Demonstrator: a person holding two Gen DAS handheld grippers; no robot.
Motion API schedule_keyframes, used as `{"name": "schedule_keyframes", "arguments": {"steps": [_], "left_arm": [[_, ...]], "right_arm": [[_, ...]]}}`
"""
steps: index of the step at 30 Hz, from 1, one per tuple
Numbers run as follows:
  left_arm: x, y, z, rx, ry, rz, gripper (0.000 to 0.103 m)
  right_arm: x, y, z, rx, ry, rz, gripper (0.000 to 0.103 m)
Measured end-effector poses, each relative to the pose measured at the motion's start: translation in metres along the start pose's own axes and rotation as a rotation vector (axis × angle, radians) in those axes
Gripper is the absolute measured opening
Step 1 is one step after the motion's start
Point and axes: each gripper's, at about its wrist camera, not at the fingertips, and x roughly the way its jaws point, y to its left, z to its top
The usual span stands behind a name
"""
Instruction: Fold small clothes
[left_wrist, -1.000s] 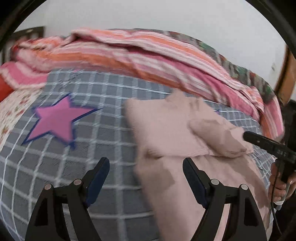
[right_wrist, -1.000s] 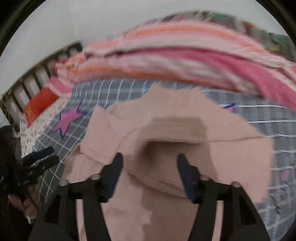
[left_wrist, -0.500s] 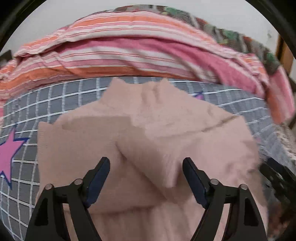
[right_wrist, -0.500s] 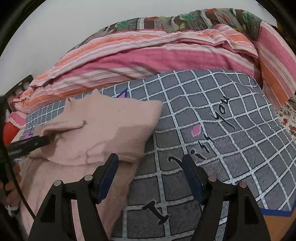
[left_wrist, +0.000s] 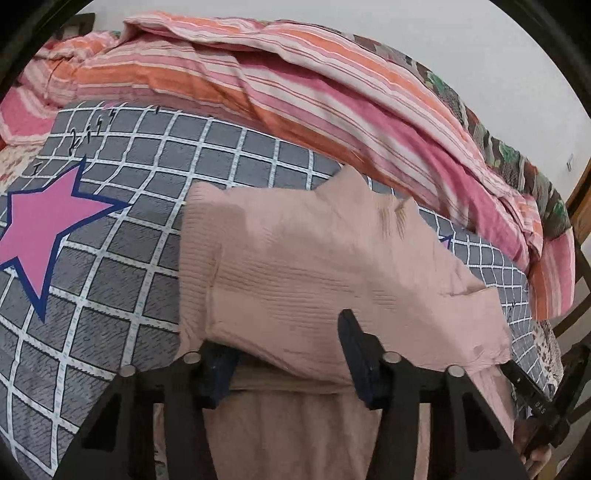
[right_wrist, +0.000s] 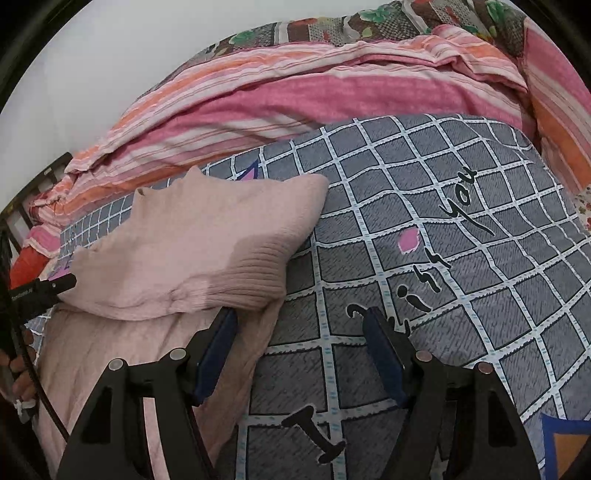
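Observation:
A pale pink knit garment lies on the grey checked bedsheet, its upper part folded down over the lower part. My left gripper is at the near edge of that folded layer and its jaws are closing. The left finger is tucked under the fold and the other finger stands in front of the cloth, with slack knit between them. My right gripper stands open at the pink garment's right edge. Its left finger is over the lower layer and its right finger over bare bedsheet.
A striped pink and orange quilt is heaped along the far side of the bed. A pink star print marks the sheet to the left. Wooden bed-frame slats show at the right. A person's hand holds the left gripper's handle.
The left gripper has come down to the fold's near edge and its jaws have narrowed around the cloth. The right gripper swung from over the garment to its right edge, then held still.

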Motion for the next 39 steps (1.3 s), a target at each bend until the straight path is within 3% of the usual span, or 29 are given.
{"name": "schedule_keyframes", "arguments": {"steps": [5, 9, 12, 14, 17, 19, 23, 26, 29, 35, 39], "left_arm": [[0.002, 0.008, 0.005, -0.023, -0.012, -0.015, 0.037], [0.003, 0.016, 0.021, -0.025, -0.031, 0.037, 0.035], [0.011, 0.015, 0.026, 0.002, -0.003, 0.04, 0.008], [0.011, 0.011, 0.028, 0.033, -0.014, 0.024, 0.007], [-0.004, 0.01, 0.04, 0.036, -0.111, 0.002, 0.007], [-0.008, 0.011, 0.049, 0.024, -0.144, 0.023, 0.007], [0.014, 0.011, 0.04, 0.069, -0.089, 0.12, 0.007], [0.022, 0.016, 0.031, 0.069, -0.052, 0.119, 0.012], [0.026, 0.014, 0.026, 0.085, -0.044, 0.121, 0.019], [0.03, -0.006, 0.017, 0.193, -0.051, 0.238, 0.022], [0.03, -0.005, 0.018, 0.188, -0.048, 0.232, 0.022]], "right_arm": [[-0.001, 0.0, 0.0, 0.004, -0.005, 0.006, 0.071], [-0.002, 0.002, 0.0, -0.002, -0.01, 0.005, 0.071], [-0.008, 0.009, -0.002, -0.034, -0.022, 0.016, 0.07], [-0.018, 0.018, -0.001, -0.077, -0.047, 0.019, 0.07], [-0.032, 0.031, 0.014, -0.1, -0.094, 0.046, 0.071], [-0.027, 0.041, 0.033, -0.121, -0.089, -0.004, 0.074], [0.016, 0.039, 0.046, -0.118, -0.006, -0.125, 0.074], [0.043, 0.026, 0.04, -0.071, 0.074, -0.143, 0.069], [0.047, 0.023, 0.038, -0.064, 0.074, -0.144, 0.069], [0.052, 0.027, 0.037, -0.094, 0.073, -0.164, 0.069], [0.053, 0.026, 0.038, -0.09, 0.075, -0.161, 0.069]]}}
